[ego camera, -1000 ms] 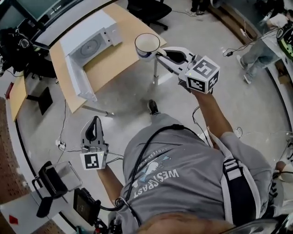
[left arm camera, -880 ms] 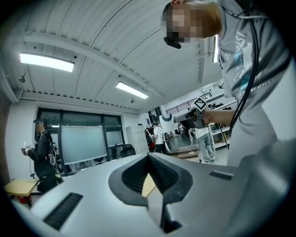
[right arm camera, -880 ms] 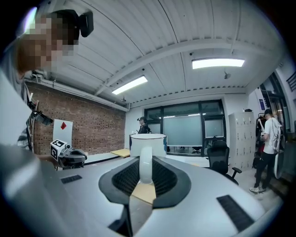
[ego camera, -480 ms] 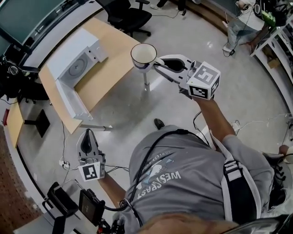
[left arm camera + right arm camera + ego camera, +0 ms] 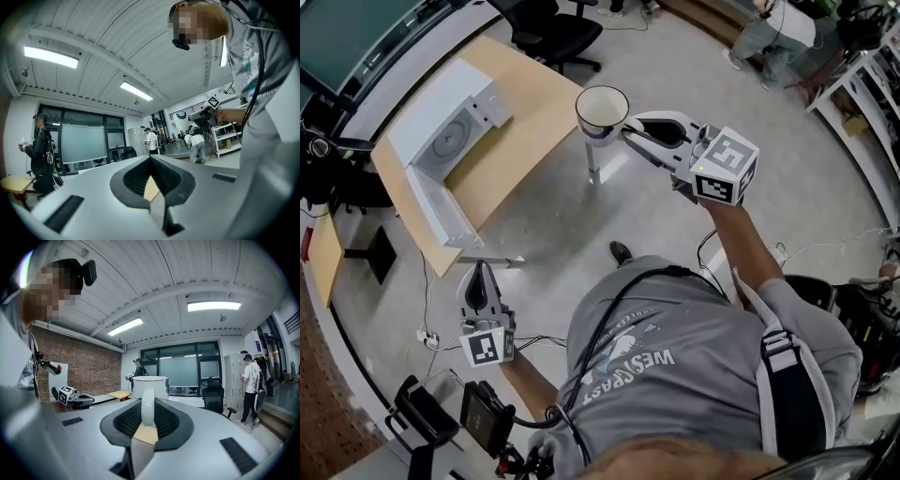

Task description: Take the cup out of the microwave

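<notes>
My head camera looks steeply down past my shoulders, with the pale wooden surface at ten o'clock. Cameras close behind my left hand-held gripper and right hand-held gripper face level across the room. Head and right gripper views share the white ceramic cup.

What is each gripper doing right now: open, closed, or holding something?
Left gripper: closed, nothing in it.
Right gripper: closed on the handle of the cup.
</notes>
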